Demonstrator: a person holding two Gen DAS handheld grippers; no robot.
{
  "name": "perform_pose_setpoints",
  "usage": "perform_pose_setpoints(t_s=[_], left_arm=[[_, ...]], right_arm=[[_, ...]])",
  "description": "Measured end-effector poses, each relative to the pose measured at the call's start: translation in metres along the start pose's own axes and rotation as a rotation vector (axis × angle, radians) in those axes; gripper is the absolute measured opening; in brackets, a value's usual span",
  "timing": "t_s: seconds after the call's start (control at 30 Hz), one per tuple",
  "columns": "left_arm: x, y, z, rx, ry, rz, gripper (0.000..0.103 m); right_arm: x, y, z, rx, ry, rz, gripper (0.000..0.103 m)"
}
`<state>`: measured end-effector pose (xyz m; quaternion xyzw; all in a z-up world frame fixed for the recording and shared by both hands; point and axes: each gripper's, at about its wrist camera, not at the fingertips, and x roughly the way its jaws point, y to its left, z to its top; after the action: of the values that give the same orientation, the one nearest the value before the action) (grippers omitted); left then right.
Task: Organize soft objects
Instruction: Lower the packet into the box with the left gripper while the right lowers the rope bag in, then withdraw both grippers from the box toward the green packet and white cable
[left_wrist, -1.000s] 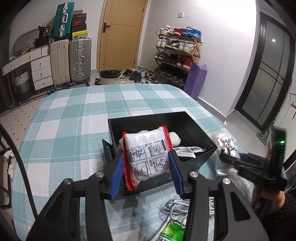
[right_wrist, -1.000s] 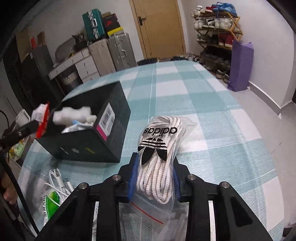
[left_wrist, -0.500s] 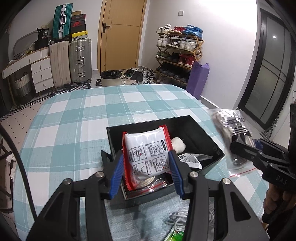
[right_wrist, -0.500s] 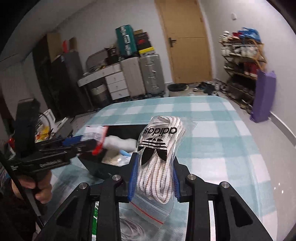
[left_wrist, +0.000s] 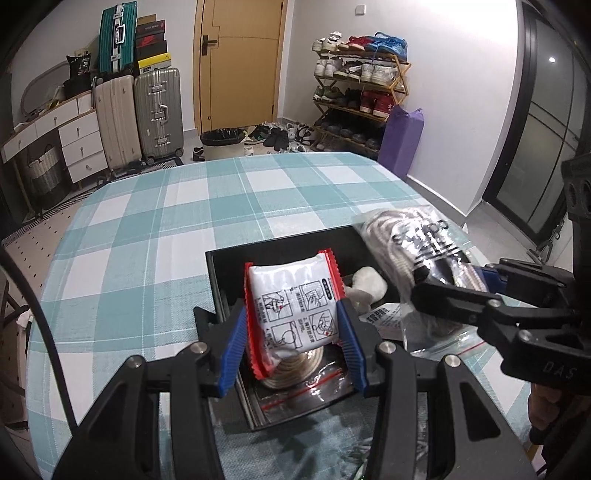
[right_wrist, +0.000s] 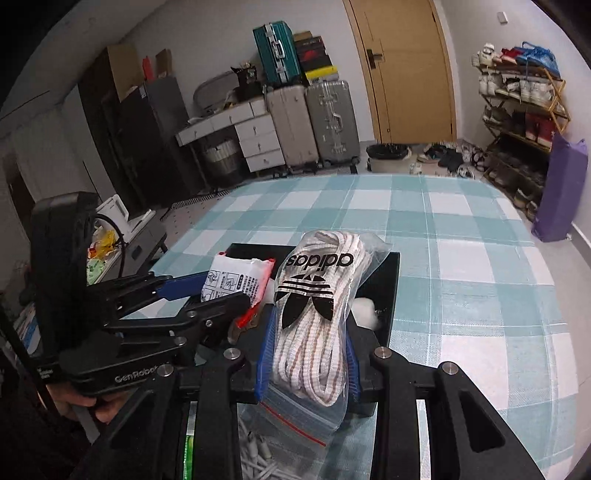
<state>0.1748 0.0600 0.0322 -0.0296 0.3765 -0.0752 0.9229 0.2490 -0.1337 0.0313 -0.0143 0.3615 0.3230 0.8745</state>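
Both grippers are crowding over the black box (left_wrist: 218, 273): left gripper (left_wrist: 293, 330) is clenching the packet (left_wrist: 295, 306), right gripper (right_wrist: 308, 354) the laces bag (right_wrist: 317, 302); they risk colliding, knocking either loose onto the table (left_wrist: 147, 240).

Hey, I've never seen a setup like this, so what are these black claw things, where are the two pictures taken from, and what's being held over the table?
There is no robot here: a person holds a hand-operated claw in each hand, each with a wide-angle camera looking along its fingers. One picture comes from the left claw, the other from the right claw. The left claw is shut on a white packet with red edges. The right claw is shut on a clear bag of white laces. Both hang over an open black box on a checked tablecloth. The box already holds something white and fluffy.
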Motion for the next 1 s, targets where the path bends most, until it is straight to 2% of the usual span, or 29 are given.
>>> perform_pose_setpoints(t_s=[0.33,0.53,0.6,0.7,0.77,0.8,0.83,0.87,0.93,1.0], left_arm=[[0.003,-0.002,0.002,0.023,0.003,0.010,0.049],[0.005,-0.003,0.004,0.031,0.013,0.005,0.051],[0.005,-0.004,0.004,0.029,0.012,0.004,0.053],[0.003,-0.005,0.004,0.026,0.009,-0.018,0.063],[-0.002,-0.006,0.004,0.029,-0.009,-0.024,0.072],[-0.007,-0.007,0.004,0.034,-0.025,-0.017,0.080],[-0.011,-0.008,0.004,0.039,-0.040,-0.009,0.089],[-0.017,-0.010,0.004,0.042,-0.062,0.001,0.091],[-0.026,-0.010,0.003,0.038,-0.078,0.008,0.096],[-0.033,-0.009,0.002,0.026,-0.085,0.010,0.101]], right_arm=[[0.033,-0.010,0.010,0.028,0.111,-0.015,0.033],[0.040,-0.008,0.011,-0.007,0.124,-0.033,0.036],[0.038,-0.007,0.010,-0.027,0.112,-0.057,0.041],[0.026,-0.006,0.009,-0.054,0.065,-0.084,0.049],[0.011,-0.008,0.007,-0.059,0.011,-0.090,0.063],[0.005,-0.009,0.006,-0.058,-0.009,-0.091,0.069],[-0.002,-0.010,0.005,-0.056,-0.027,-0.093,0.079],[-0.009,-0.012,0.004,-0.049,-0.042,-0.098,0.085],[-0.021,-0.015,0.000,-0.038,-0.051,-0.103,0.086],[-0.028,-0.014,-0.003,-0.035,-0.056,-0.109,0.093]])
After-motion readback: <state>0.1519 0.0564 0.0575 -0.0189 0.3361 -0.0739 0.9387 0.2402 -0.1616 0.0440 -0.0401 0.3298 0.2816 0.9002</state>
